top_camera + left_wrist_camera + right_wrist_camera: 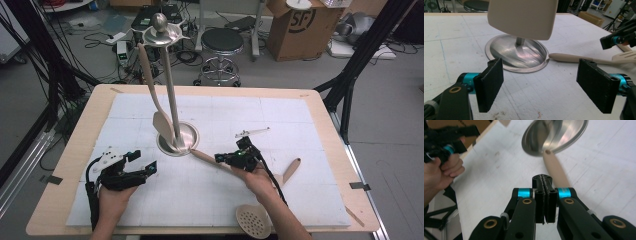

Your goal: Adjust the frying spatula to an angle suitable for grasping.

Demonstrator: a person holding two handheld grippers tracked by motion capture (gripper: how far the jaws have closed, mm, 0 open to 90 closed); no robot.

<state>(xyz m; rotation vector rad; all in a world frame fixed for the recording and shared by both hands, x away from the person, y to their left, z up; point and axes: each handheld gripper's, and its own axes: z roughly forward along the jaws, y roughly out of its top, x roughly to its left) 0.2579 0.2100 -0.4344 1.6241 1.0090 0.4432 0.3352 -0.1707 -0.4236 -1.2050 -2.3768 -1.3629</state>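
right gripper point(544, 180): jaws clenched, nothing between | left gripper point(546, 85): jaws released | risk: wooden handle point(554, 167), lower centre, rolls aside ungrasped

On the white gridded mat point(310, 125) I count four beige wooden-coloured kitchen utensils. One is a flat spatula point(150, 90) hanging on the rack, left of centre in the high view. One is a long handle point(207, 159) lying on the mat at the centre, beside the rack's base. One is a short beige handle point(291, 170) at the lower right. One is a round perforated skimmer point(253, 220) at the bottom edge.

There is one silver metal rack point(171, 85) with a round base. There is one small thin metal piece point(251, 132) right of centre. There are two black two-jaw grippers: the left gripper point(142, 162) at the lower left, the right gripper point(231, 156) at the centre. On the floor at the top stand one black round stool point(221, 41) and one brown cardboard box point(300, 25).
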